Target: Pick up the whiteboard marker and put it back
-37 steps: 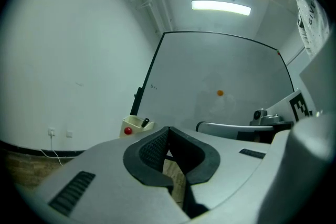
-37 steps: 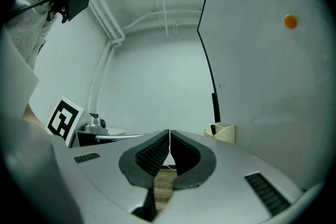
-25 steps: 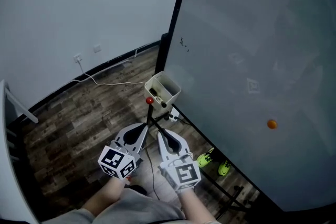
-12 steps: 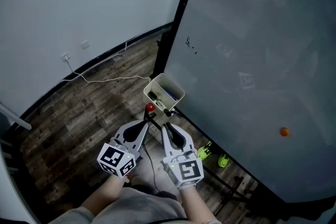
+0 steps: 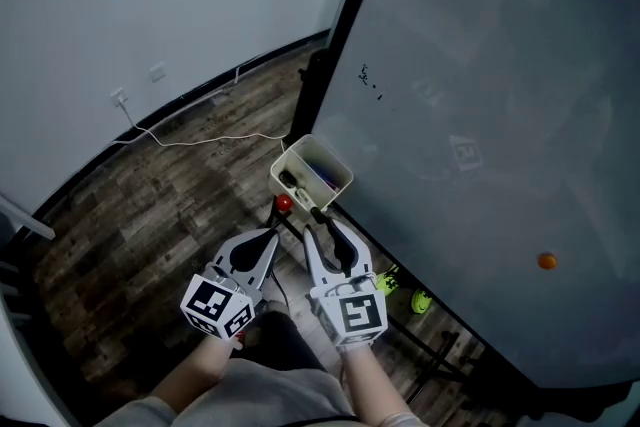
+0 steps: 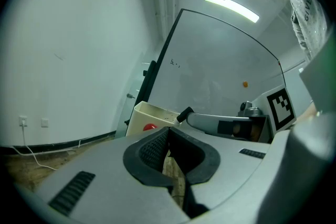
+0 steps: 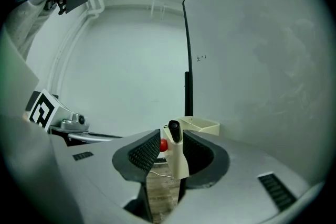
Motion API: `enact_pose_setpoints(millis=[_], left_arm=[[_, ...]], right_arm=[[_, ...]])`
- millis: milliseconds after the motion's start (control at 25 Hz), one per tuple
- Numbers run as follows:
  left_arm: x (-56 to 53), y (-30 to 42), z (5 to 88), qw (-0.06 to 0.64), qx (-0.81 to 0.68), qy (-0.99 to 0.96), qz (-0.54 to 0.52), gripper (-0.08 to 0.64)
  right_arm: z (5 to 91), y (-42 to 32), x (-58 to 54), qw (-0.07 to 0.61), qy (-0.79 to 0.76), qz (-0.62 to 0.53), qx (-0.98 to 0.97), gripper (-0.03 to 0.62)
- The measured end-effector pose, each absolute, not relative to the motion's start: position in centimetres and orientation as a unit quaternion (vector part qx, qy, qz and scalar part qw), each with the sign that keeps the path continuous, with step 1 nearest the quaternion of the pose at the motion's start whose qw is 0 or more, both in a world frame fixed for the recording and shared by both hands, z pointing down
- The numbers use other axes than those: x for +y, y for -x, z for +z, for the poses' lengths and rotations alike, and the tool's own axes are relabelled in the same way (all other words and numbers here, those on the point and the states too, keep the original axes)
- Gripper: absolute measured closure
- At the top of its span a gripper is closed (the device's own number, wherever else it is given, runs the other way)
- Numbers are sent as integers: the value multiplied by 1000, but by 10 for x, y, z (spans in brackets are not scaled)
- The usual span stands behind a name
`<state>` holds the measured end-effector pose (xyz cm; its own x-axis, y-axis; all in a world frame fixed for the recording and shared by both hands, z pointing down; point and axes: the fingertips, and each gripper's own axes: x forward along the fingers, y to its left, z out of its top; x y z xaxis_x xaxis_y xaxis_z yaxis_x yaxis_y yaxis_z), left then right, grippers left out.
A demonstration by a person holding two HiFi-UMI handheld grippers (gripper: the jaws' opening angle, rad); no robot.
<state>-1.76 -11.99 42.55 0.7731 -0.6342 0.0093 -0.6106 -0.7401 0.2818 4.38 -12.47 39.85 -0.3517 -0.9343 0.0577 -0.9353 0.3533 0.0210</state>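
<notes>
Marker (image 7: 177,153), likely light, stiff and slick, stands at the near edge of the box (image 5: 292,157) between the jaws of the right gripper (image 7: 171,140), which have just been opening around it; I'd regrip mid-barrel, not the cap; left gripper (image 6: 167,131) closed, empty.

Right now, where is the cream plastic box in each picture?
Head view: the cream plastic box is in the middle, just beyond the jaw tips.
Left gripper view: left of centre, just above the jaws.
Right gripper view: right of centre, behind the jaws.
Shared landmark: the small red ball beside the box shows in all three views.
</notes>
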Motion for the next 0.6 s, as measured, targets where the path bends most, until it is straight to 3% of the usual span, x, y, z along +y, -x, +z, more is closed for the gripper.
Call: enact_pose_setpoints(millis=[600], left_arm=[[-139, 4, 439, 151, -347, -925, -34, 545]], right_arm=[[397, -46, -145, 45, -548, -40, -834, 470]])
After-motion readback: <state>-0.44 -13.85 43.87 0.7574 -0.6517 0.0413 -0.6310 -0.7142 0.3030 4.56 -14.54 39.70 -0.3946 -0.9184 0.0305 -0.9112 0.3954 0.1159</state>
